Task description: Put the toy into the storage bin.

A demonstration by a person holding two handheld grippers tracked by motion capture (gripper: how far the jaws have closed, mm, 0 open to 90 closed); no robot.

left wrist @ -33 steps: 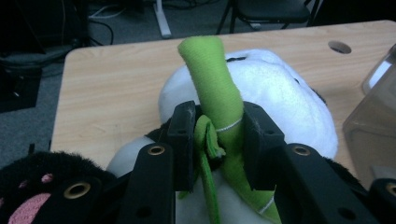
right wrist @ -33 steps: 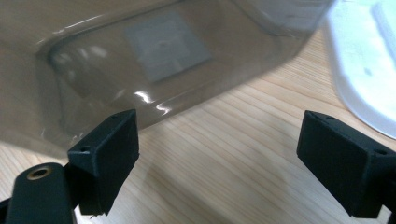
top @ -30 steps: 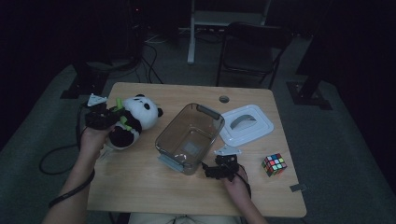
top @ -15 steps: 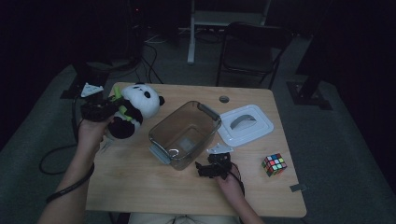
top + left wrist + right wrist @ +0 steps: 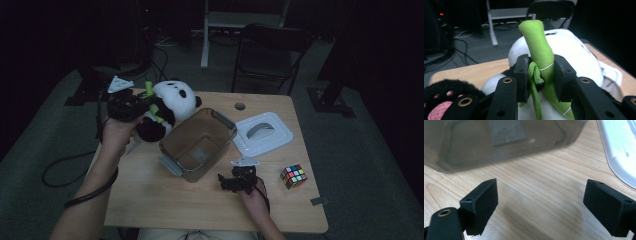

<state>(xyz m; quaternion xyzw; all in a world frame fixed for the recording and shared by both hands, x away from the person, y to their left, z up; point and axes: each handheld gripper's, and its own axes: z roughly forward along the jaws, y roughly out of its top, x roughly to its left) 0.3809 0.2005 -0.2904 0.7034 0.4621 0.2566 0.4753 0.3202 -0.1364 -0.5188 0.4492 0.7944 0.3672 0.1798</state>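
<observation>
A plush panda (image 5: 170,102) hangs lifted over the table's left part, next to a clear plastic container (image 5: 197,145). My left gripper (image 5: 145,106) is shut on the panda's green bamboo stalk (image 5: 541,62), which stands up between the jaws in the left gripper view; the white head (image 5: 574,50) lies behind it and a black paw with pink pads (image 5: 441,100) is at lower left. My right gripper (image 5: 227,182) rests low on the table just in front of the container (image 5: 506,140), jaws wide open with only bare wood between them.
A white lid (image 5: 264,132) lies right of the container, its edge (image 5: 616,152) near my right gripper. A colour cube (image 5: 293,176) sits at the right front of the wooden table (image 5: 165,200). A black chair (image 5: 270,52) stands beyond the far edge. Cables trail off the left side.
My left gripper has lifted the panda up and toward the far side. The container has shifted left, and my right gripper has moved left along the table with it.
</observation>
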